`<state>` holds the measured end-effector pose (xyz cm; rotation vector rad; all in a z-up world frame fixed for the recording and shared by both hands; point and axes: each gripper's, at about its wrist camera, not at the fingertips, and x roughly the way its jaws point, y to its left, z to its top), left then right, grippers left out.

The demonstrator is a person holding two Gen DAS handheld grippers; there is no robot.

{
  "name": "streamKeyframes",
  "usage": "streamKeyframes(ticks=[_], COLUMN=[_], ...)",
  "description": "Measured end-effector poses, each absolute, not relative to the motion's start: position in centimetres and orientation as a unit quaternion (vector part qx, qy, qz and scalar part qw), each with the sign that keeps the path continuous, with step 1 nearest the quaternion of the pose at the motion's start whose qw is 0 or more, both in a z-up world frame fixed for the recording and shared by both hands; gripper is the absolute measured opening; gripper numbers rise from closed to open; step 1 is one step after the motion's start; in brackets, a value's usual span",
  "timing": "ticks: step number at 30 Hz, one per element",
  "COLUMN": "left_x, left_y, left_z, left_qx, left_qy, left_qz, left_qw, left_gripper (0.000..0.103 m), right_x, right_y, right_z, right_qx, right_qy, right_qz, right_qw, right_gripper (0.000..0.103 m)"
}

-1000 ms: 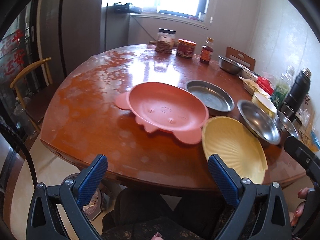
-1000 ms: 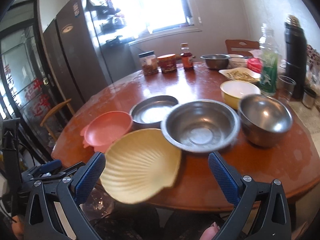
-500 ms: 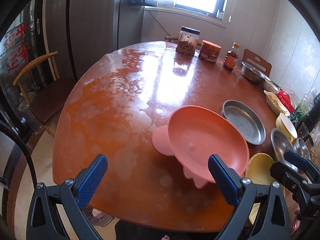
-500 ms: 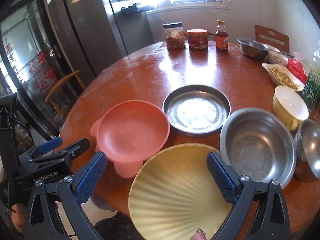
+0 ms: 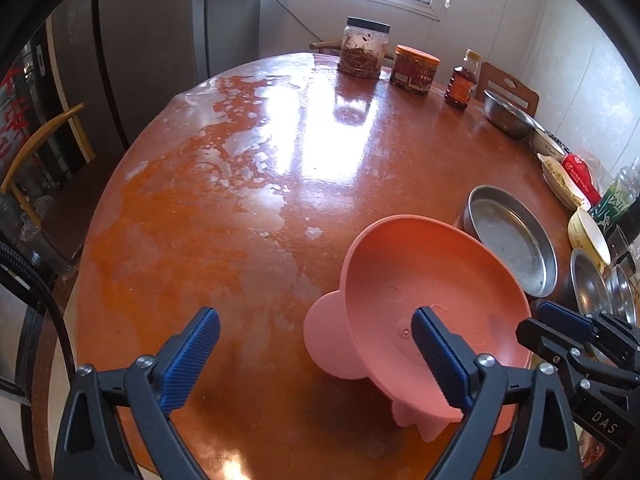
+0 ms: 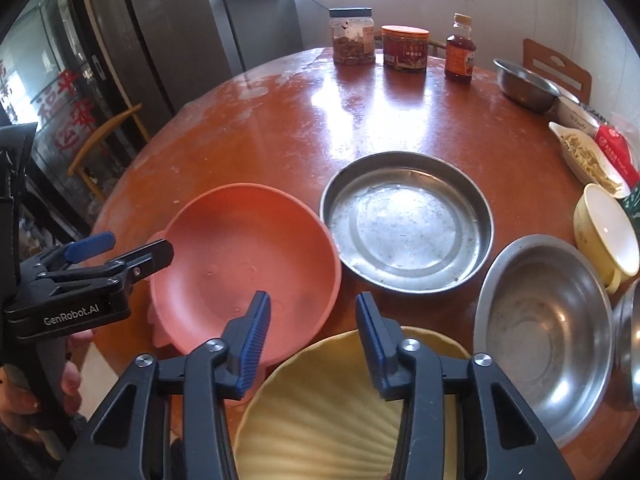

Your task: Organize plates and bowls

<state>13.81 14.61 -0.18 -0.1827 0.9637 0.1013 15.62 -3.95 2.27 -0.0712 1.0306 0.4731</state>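
Note:
A pink plate [image 6: 248, 256] with ear-shaped tabs lies at the near left of the round wooden table [image 6: 280, 132]; it also shows in the left wrist view [image 5: 432, 300]. My left gripper [image 5: 316, 356] is open over the table's near edge, its right finger above the plate's near rim. My right gripper [image 6: 314, 336] is partly closed and empty, above the far rim of a yellow shell-shaped plate [image 6: 328, 420]. A flat steel pan [image 6: 406, 220], a steel bowl [image 6: 544, 332] and a yellow bowl [image 6: 608, 228] lie to the right.
Two jars [image 6: 352, 36] and a sauce bottle [image 6: 460, 50] stand at the table's far side, with another steel bowl [image 6: 524, 84] and a dish of food [image 6: 588, 156] at the right. A wooden chair [image 5: 36, 160] and a fridge [image 6: 176, 32] are at the left.
Both grippers moved forward and lower over the table. The right gripper's fingers narrowed from wide open to partly closed. The plates look unmoved.

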Motion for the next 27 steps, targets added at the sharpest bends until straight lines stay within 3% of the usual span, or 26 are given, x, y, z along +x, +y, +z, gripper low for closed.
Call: streamKeyframes(ticks=[5,9,27], left_x=[14.4,14.6,10.5], left_y=[14.5,13.9,17.6], left_z=[-0.6,-1.1,-0.5], left_qx=[-0.103,-0.099,-0.090], left_qy=[0.466,0.476,0.471], left_qz=[0.025,0.005,0.057], left_qw=[0.878,0.874,0.876], left_gripper=[0.073,0.057,0.056], right_x=[16.0,16.2,13.2], right_y=[-3.4,-3.2,1.0], right_z=[1.6,1.6,1.8], right_qx=[-0.051,-0.050,-0.076], right_qy=[0.490,0.489,0.485], right_qz=[0.217,0.219,0.278], right_qw=[0.843,0.843,0.826], right_gripper=[0.024,0.022,0.022])
